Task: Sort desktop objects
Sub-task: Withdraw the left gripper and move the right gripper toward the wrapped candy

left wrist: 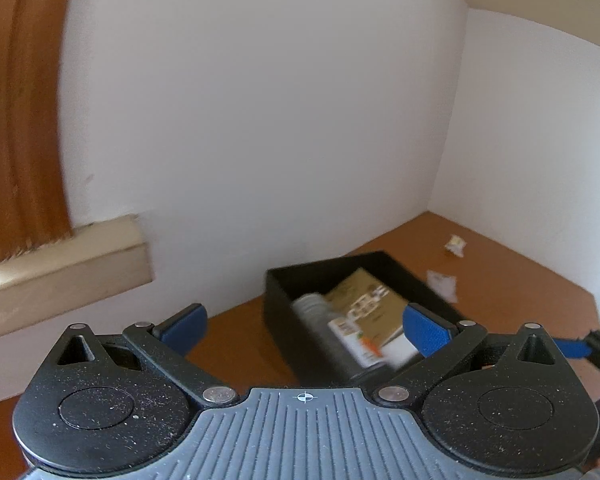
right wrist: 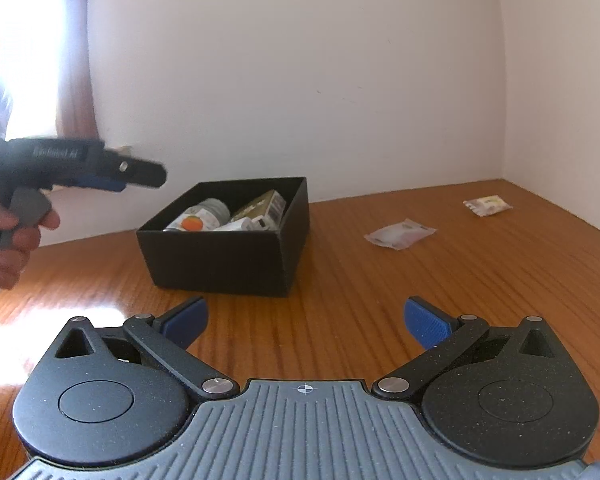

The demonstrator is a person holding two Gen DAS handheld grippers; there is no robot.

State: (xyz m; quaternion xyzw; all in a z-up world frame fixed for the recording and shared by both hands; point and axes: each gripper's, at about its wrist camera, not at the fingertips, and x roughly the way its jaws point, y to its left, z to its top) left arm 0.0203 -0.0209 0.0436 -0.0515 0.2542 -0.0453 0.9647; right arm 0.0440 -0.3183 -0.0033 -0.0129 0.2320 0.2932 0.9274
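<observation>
A black box [right wrist: 224, 256] sat on the wooden worktop [right wrist: 380, 300], holding a tin and small cartons. Two small packets [right wrist: 400, 233] lay on the worktop to its right. The left tongs [left wrist: 304, 326] and the right tongs [right wrist: 306, 318] were both spread wide with nothing between them.

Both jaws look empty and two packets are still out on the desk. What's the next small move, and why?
Probably ease the right gripper, open and empty, toward the nearer packet. It lies right of the black box, which already holds items; the far packet can follow.
</observation>
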